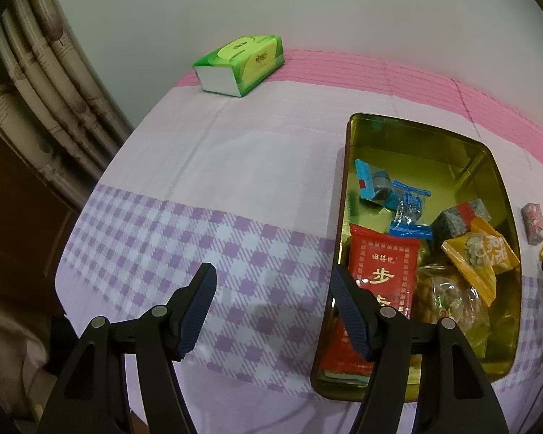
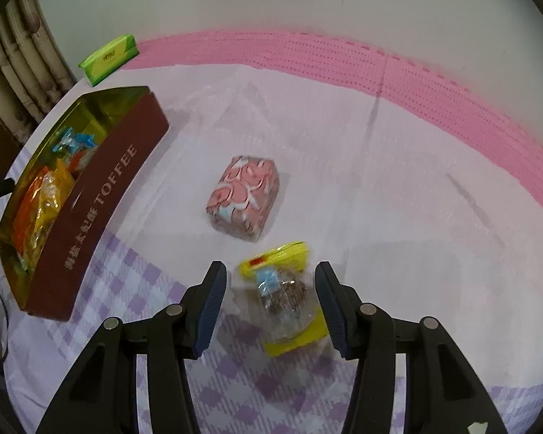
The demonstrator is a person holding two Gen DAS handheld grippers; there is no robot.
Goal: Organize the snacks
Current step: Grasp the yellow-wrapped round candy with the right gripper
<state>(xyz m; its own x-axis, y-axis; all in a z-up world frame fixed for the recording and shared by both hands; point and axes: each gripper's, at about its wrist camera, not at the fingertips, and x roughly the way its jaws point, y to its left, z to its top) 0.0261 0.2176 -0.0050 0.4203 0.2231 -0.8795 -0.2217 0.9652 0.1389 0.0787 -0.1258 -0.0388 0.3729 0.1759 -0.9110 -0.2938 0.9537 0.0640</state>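
A brown toffee tin (image 2: 101,209) with a gold inside (image 1: 434,144) stands open on the cloth. It holds several wrapped snacks, among them a red packet (image 1: 383,271) and an orange one (image 1: 481,253). A pink wrapped snack (image 2: 244,195) lies on the cloth right of the tin. Nearer to me lies a yellow and clear wrapped snack (image 2: 286,296), between the fingers of my right gripper (image 2: 270,271). That gripper is open, and its pads stand on either side of the wrapper without pressing it. My left gripper (image 1: 273,275) is open and empty beside the tin's left wall.
A green tissue pack (image 1: 240,63) sits at the far edge of the table by the wall. Curtains (image 1: 36,83) hang at the left. The cloth is pink at the back and purple checked in front. A dark cable (image 2: 3,329) runs along the left edge.
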